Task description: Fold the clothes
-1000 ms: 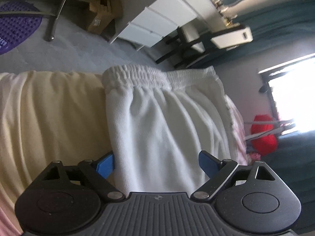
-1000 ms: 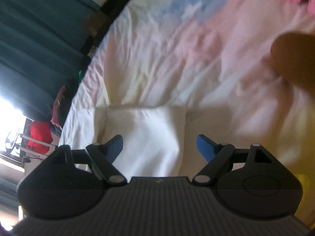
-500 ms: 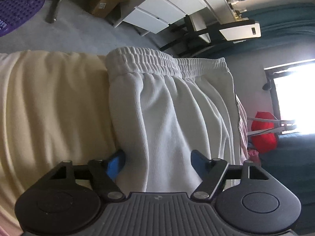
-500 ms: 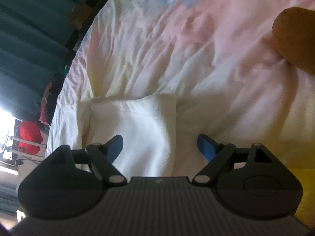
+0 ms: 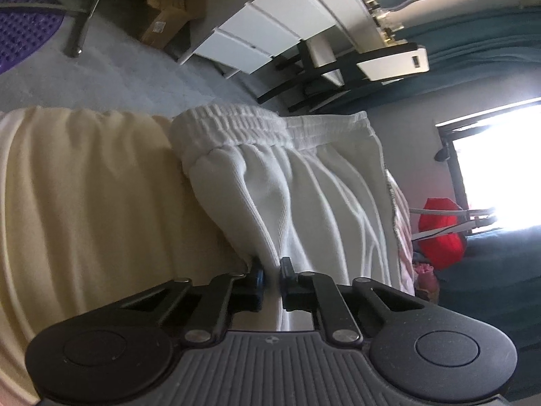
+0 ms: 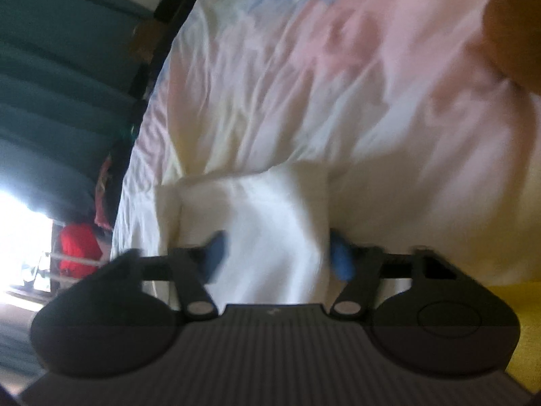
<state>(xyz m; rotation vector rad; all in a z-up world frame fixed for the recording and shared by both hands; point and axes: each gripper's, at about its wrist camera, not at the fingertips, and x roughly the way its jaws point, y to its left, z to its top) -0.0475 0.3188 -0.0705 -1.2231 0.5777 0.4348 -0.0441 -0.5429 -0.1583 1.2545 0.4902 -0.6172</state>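
Observation:
White sweat shorts [image 5: 304, 186] with an elastic waistband lie on the bed, waistband at the far edge. My left gripper [image 5: 271, 272] is shut on a pinch of the shorts' near fabric. In the right wrist view the shorts' leg end [image 6: 270, 230] lies on the pastel bed sheet [image 6: 338, 84]. My right gripper [image 6: 277, 253] straddles that leg end with its blue pads partly closed on either side; the view is blurred, so contact is unclear.
A cream blanket [image 5: 84, 203] covers the bed left of the shorts. White drawers [image 5: 263, 34], a black chair [image 5: 321, 67] and a cardboard box [image 5: 169, 10] stand on the floor beyond. A brown plush object [image 6: 514, 34] lies on the sheet far right.
My left gripper has closed from wide open onto the shorts' fabric. My right gripper has moved forward over the leg end and its fingers have narrowed.

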